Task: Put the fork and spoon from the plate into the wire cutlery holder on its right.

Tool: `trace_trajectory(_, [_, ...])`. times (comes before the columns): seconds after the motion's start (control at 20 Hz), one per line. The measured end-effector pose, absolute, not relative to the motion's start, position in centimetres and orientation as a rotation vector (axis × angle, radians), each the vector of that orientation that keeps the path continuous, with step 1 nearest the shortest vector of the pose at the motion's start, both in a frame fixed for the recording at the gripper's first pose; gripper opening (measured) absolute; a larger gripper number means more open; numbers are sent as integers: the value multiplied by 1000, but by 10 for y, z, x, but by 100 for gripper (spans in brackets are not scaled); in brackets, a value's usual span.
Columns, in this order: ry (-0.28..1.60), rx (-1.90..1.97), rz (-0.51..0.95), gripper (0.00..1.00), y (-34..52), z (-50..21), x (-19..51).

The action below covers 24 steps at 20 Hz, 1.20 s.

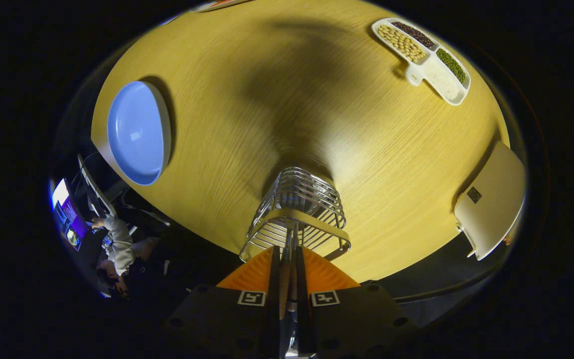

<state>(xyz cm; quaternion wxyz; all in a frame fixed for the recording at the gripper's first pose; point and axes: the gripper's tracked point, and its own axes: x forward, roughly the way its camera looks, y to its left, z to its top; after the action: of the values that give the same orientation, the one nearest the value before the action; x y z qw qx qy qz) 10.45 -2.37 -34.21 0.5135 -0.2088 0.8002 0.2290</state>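
My gripper (288,253) points down at the wire cutlery holder (312,197), which stands on the round wooden table (227,124). Both fingers (273,271) press on a thin metal utensil handle (289,239). The handle runs from between them down into the holder. Its head is hidden among the wires, so I cannot tell whether it is the fork or the spoon. The blue plate (137,132) lies to the left of the holder, near the table's edge, with nothing on it.
A white divided dish (424,57) with beans and grains lies far beyond the holder to the right. A pale chair (491,199) stands by the table's right edge. A person (117,249) sits at a screen past the left edge.
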Motion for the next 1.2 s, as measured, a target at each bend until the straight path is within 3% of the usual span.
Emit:
trace_trajectory(0.25, [1750,-397,566,24,-9,-322,110])
trace_trajectory(0.4, [1610,-280,553,39,-6,-303,111])
trace_trajectory(0.6, [1422,-144,513,52,-11,-284,111])
trace_trajectory(1.05, [910,80,426,66,-15,-206,105])
trace_trajectory(1.2, [729,31,373,85,-28,-175,100])
